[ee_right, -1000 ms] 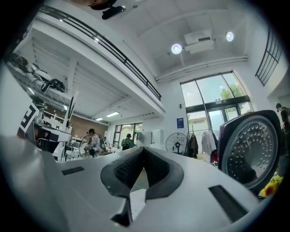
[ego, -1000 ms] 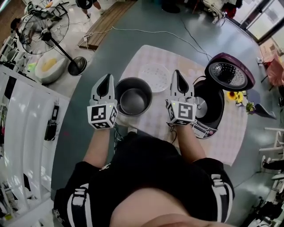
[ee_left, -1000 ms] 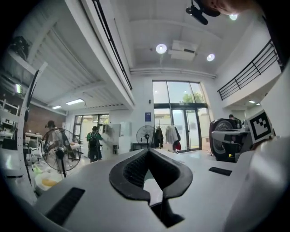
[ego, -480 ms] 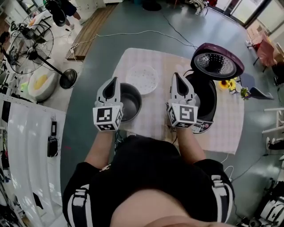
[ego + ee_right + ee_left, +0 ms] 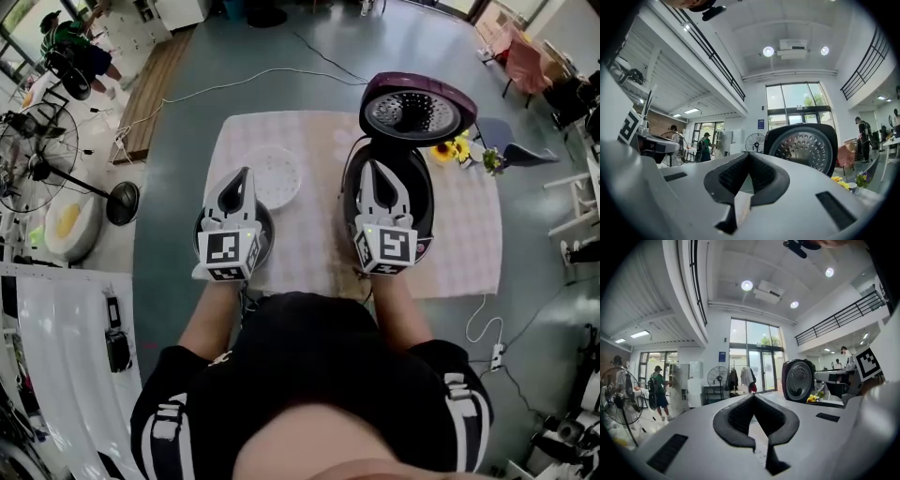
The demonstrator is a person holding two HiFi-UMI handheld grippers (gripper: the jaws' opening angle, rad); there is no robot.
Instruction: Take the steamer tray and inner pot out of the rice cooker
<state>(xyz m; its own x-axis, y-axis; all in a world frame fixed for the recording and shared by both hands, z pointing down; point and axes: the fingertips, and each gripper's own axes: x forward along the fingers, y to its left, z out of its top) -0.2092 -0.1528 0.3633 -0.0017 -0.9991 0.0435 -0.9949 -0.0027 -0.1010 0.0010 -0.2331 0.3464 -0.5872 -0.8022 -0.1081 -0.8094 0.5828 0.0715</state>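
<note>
Left gripper [image 5: 242, 174]: jaws fully closed, holding nothing. Directly beneath it stood the dark grey round metal inner pot [image 5: 266, 232], on the pale checked tablecloth [image 5: 309, 253] near the front edge. Just right of its tips lay the white perforated round steamer tray [image 5: 274, 174].

Right gripper [image 5: 374, 167]: jaws closed, empty, above the dark maroon rice cooker [image 5: 425, 199] with its lid [image 5: 417, 108] raised.

Risk, as judged: a dip or sideways sweep could clip the pot's rim and push it off the edge.

Orientation: the pot's mouth faced up. It is round, so no long axis.
</note>
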